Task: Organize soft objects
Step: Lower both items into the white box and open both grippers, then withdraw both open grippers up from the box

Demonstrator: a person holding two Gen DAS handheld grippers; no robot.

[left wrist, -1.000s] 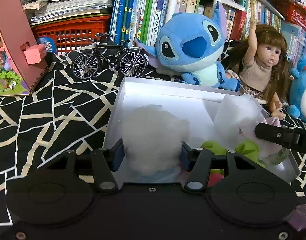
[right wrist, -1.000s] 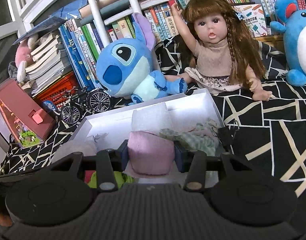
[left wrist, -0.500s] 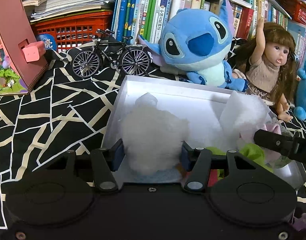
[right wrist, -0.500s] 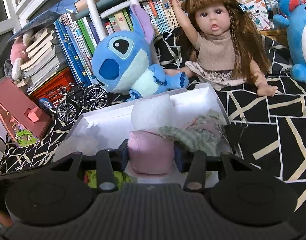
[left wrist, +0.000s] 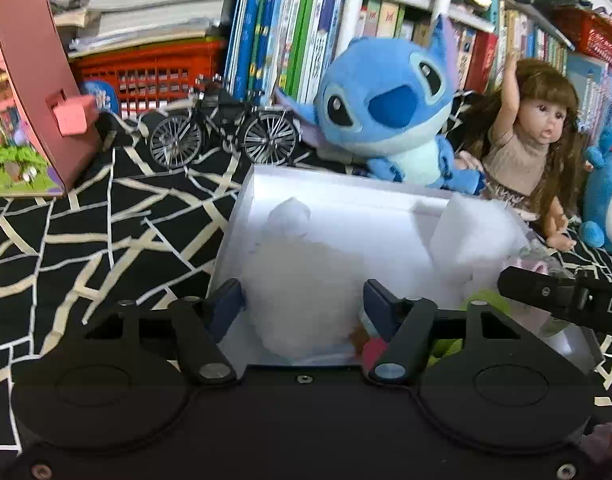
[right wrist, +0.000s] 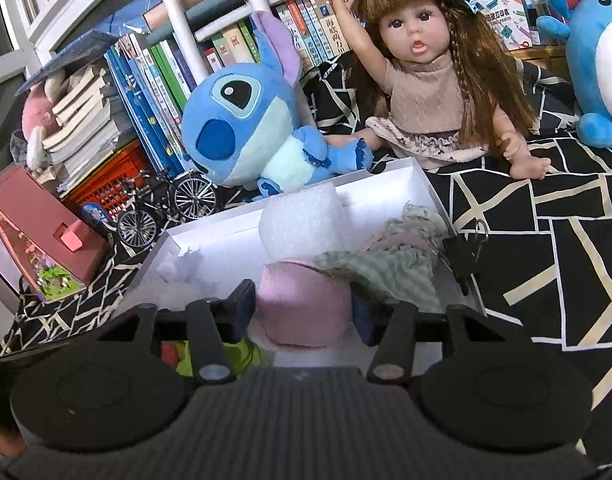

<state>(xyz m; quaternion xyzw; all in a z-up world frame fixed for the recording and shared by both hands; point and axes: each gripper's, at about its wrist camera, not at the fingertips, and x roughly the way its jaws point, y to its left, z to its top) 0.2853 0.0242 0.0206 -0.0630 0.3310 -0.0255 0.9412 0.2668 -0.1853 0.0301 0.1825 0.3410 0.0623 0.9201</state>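
Both grippers are angling down into the white box (left wrist: 242, 204). The left gripper (left wrist: 302, 300) is opening its jaws around a white fluffy wad (left wrist: 306, 280) lying at the box's near left; its pads are barely clear of it. The right gripper (right wrist: 302, 306) is opening around a pink cloth roll (right wrist: 306, 304) at the box's near middle. Only the right wrist view is showing a green checked cloth (right wrist: 390, 264) and a black binder clip (right wrist: 462, 250) at the box's right wall.
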